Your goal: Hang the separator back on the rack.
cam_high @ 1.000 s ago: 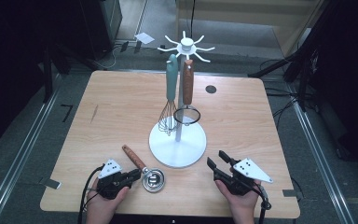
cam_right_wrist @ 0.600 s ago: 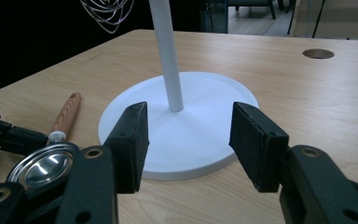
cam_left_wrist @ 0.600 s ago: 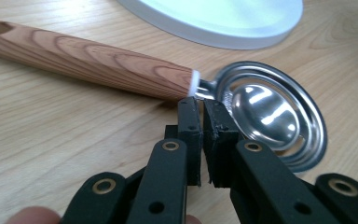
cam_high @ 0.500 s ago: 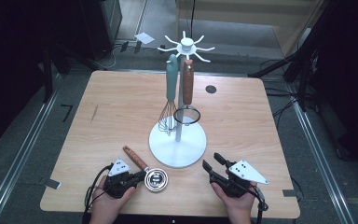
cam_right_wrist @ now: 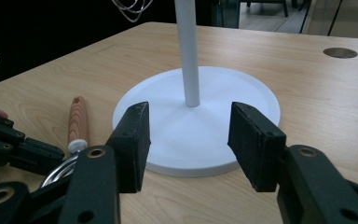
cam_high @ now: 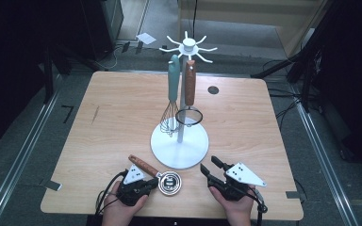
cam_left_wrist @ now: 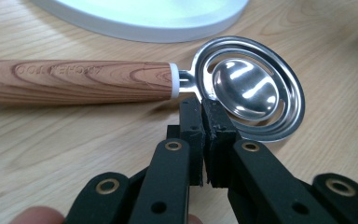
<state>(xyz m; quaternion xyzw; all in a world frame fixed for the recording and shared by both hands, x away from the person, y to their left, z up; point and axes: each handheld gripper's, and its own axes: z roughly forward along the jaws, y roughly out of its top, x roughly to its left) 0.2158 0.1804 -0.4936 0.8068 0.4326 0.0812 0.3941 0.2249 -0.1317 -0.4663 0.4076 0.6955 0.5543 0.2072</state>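
Wooden desk (cam_high: 122, 122) is carrying one white stand (cam_high: 179, 148) with two utensils hanging, a whisk (cam_high: 171, 106) and a strainer (cam_high: 189, 101). One egg separator (cam_high: 162, 179) is lying flat just in front of the stand's base. Left tool (cam_left_wrist: 201, 109) is sitting closed, pinching the separator's thin metal rim beside its wooden handle. Right tool (cam_right_wrist: 189, 144) is waiting open and empty, facing the stand. Such an edge grip is risking the separator swivelling or slipping out when lifted.
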